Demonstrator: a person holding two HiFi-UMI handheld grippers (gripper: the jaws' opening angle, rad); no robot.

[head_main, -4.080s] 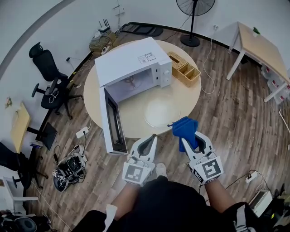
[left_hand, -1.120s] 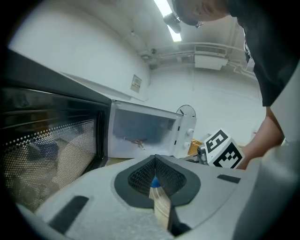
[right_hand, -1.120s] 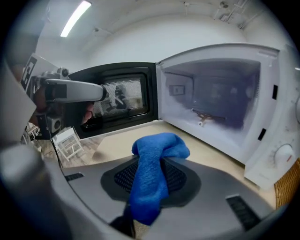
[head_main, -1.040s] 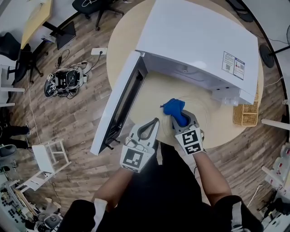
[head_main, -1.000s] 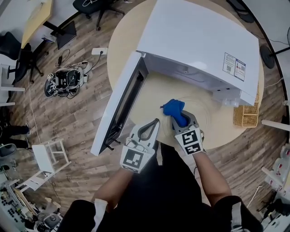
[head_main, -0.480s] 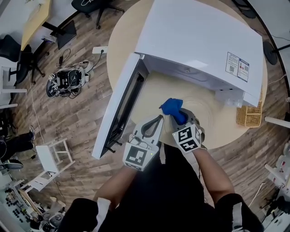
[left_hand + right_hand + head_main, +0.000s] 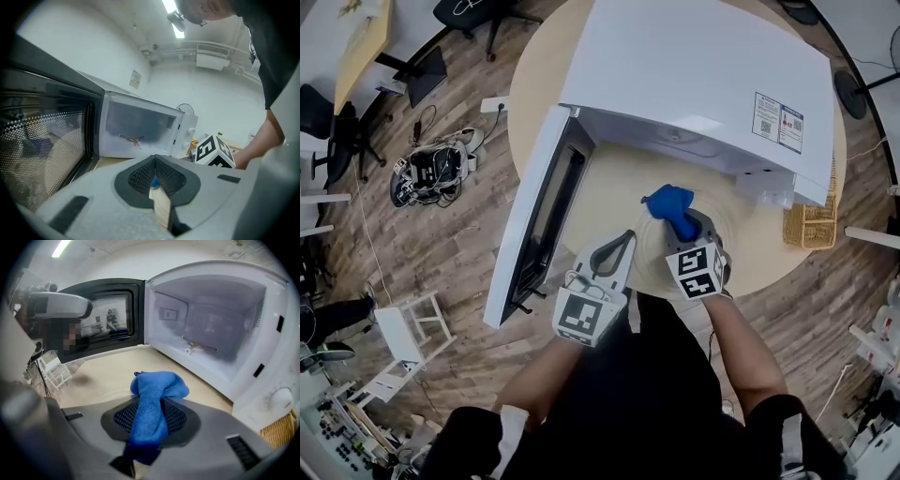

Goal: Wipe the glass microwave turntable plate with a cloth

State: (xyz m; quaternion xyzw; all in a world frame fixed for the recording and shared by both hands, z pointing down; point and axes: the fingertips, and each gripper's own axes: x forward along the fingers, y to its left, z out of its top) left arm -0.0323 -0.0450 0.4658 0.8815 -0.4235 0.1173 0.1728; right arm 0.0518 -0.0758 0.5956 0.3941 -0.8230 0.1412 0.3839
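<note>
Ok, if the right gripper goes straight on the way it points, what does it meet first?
Probably the table just before the open microwave, with the cloth in the right gripper leading; depth is unclear.

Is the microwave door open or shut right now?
Open. The door stands swung out wide from the microwave's front, and the right gripper view looks straight into the white cavity.

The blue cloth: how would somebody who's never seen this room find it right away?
Find the round tan table with the big white microwave on it, its door swung open. Just in front of that opening, the right gripper pinches the blue cloth, whose bunched end pokes out past the jaws. It is the only bright blue thing among white, grey and tan.
</note>
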